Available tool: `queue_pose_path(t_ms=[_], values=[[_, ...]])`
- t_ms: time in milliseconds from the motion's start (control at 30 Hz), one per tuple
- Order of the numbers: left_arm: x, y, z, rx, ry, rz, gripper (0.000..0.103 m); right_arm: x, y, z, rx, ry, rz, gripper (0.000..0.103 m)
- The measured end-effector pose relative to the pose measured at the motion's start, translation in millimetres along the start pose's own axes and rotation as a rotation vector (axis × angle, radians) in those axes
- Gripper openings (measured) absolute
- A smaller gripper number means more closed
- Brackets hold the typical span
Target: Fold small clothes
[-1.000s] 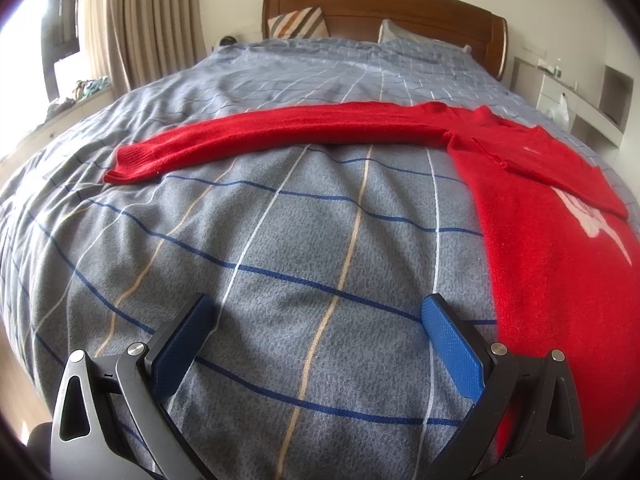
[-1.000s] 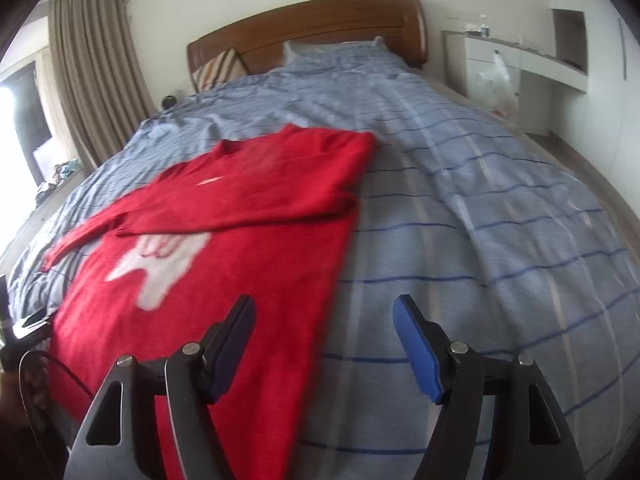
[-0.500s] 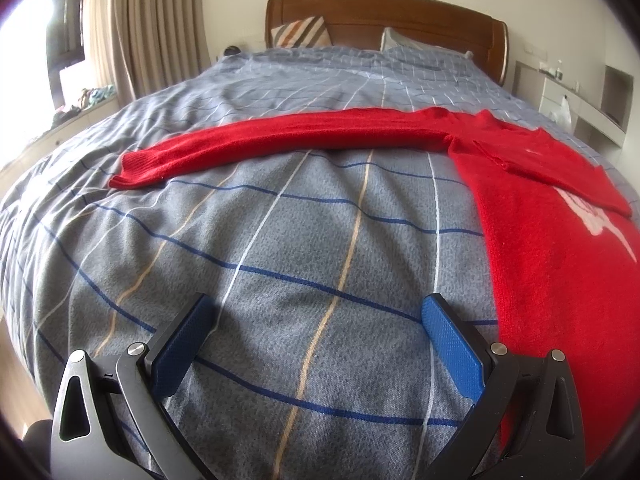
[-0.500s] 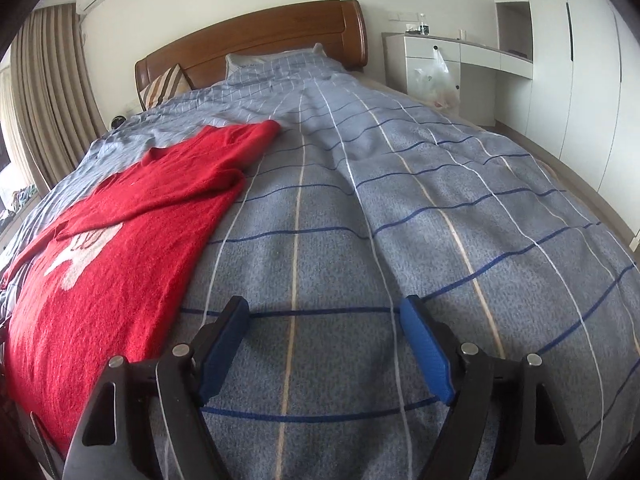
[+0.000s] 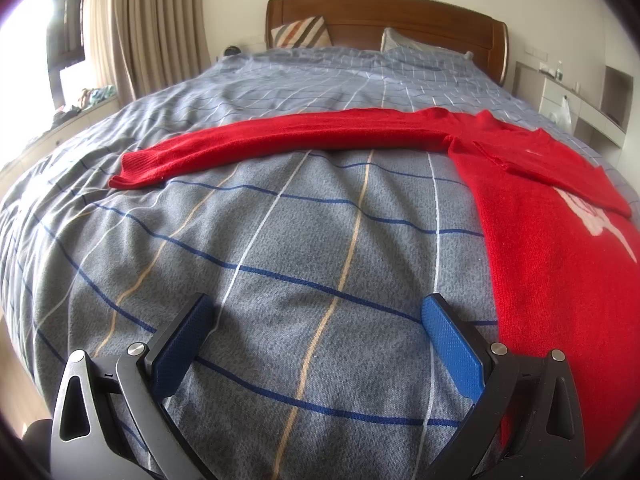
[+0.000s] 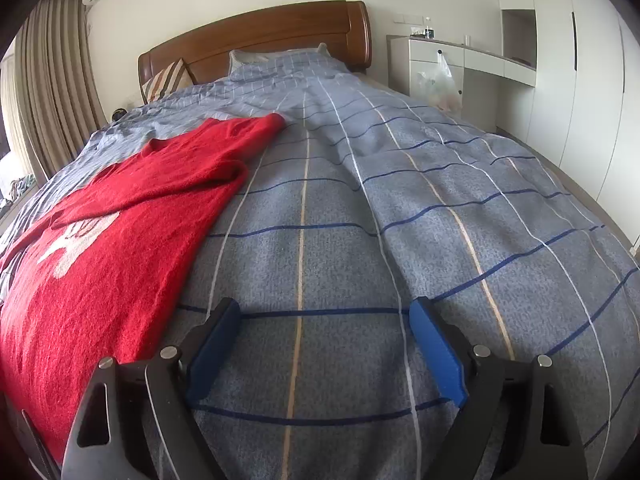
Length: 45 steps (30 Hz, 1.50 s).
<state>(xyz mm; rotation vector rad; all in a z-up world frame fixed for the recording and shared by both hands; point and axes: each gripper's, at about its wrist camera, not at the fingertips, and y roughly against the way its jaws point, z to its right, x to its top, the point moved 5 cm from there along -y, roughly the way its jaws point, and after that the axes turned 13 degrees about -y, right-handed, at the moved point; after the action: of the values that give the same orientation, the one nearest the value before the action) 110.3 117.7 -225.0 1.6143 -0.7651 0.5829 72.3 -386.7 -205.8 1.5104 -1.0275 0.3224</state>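
A red knit sweater [image 5: 552, 248] with a white figure on its front lies flat on the blue-grey checked bedspread [image 5: 304, 220]. One long sleeve [image 5: 280, 140] stretches out to the left across the bed. The other sleeve [image 6: 192, 176] is folded over the chest. My left gripper [image 5: 316, 312] is open over bare bedspread, just left of the sweater's side edge. My right gripper [image 6: 324, 312] hovers over bare bedspread right of the sweater [image 6: 104, 256], its jaws opening wider with nothing between them.
A wooden headboard [image 5: 384, 16] and pillows [image 5: 300, 32] are at the far end. Curtains [image 5: 156, 28] and a bright window stand on the left. White cabinets [image 6: 560, 60] and a hanging plastic bag [image 6: 438, 84] line the right wall.
The right gripper has swung right, off the sweater's body onto bare bedspread, and its jaws have spread wider. The left gripper has stayed in place.
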Motion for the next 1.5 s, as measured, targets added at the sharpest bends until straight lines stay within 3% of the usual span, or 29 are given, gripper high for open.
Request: queue_pose_path(t_ms=[1133,1367,1500], values=[[-1,1,1,-0.009,0.002,-0.005,0.103,-2,1,-1,-0.002,0.006,0.002,0.089],[10,6,-13,-0.11,0.049,-0.074,0.103,-2,1,-1,0.002,0.006,0.002,0.089],[26,14,-40,-0.16,0.128,-0.061,0.103,-3,1,-2,0.001,0.009,0.002,0.09]])
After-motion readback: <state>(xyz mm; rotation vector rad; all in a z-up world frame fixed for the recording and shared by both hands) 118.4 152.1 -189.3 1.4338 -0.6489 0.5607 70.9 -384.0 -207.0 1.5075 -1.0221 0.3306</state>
